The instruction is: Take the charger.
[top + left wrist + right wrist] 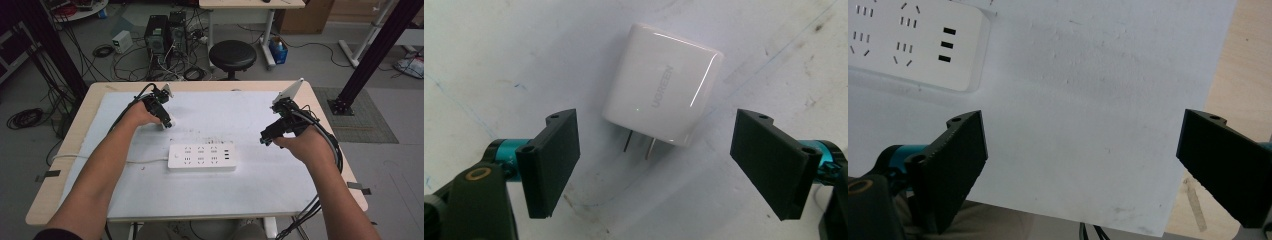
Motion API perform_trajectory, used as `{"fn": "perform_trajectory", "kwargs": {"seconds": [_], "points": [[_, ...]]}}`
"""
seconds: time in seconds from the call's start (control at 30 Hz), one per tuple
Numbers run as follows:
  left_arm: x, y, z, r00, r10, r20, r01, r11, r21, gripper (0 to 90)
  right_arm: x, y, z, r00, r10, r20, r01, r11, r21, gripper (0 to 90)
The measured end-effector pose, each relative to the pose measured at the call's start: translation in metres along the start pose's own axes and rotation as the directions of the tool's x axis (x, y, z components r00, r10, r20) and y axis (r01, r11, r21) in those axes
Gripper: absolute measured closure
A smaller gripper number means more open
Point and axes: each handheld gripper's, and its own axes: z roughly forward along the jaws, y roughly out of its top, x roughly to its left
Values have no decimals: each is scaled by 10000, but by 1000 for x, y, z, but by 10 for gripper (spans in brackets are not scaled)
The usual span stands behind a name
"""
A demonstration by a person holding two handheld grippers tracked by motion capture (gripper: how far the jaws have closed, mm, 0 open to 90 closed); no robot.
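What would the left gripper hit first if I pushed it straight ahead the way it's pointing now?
Most likely the white charger, lying on the white mat with its prongs toward the camera. It sits ahead between the open jaws of the left gripper, neither touching it. Depth is unclear.

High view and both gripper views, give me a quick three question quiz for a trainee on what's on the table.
1. True or false: the left gripper is shut on the white charger.
2. What lies in the middle of the white mat? A) power strip B) keyboard C) mug
3. Fill in: the charger's two prongs point toward the ____ gripper's camera.

Key: 1 false, its jaws stand open either side; 2 A; 3 left.
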Motion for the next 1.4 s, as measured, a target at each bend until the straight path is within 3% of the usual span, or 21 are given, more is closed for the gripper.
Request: {"fn": "perform_trajectory", "kwargs": {"seconds": [0.1, 0.23, 0.43, 0.53, 0.77, 1.13, 1.4], "points": [[2, 4, 5, 9997, -5, 265, 5, 10000, -17, 198, 1, 1, -1, 10000, -48, -24, 48, 10000, -61, 55], [0, 10, 13, 9986, 458, 260, -465, 9986, 262, 198, 2, 2, -1, 10000, -98, 3, 98, 9999, -21, 55], [4, 13, 18, 9986, 517, 115, -521, 9981, 334, 220, 0, 0, 1, 9999, -89, -62, 89, 10000, 22, 55], [5, 14, 17, 9983, 507, 273, -512, 9985, 176, 236, -2, 0, 1, 10000, -50, -47, 50, 10000, 34, 55], [5, 15, 23, 9964, 650, 550, -681, 9961, 567, 259, -5, 3, 1, 9998, 87, -168, -88, 10000, -37, 56], [2, 17, 28, 9960, 765, 459, -797, 9941, 736, 326, -5, 3, 6, 9998, 74, -210, -72, 9999, 77, 55], [0, 16, 25, 9957, 867, 315, -891, 9923, 865, 422, -6, 4, 10, 9997, 155, -212, -151, 9997, 174, 56]]}}
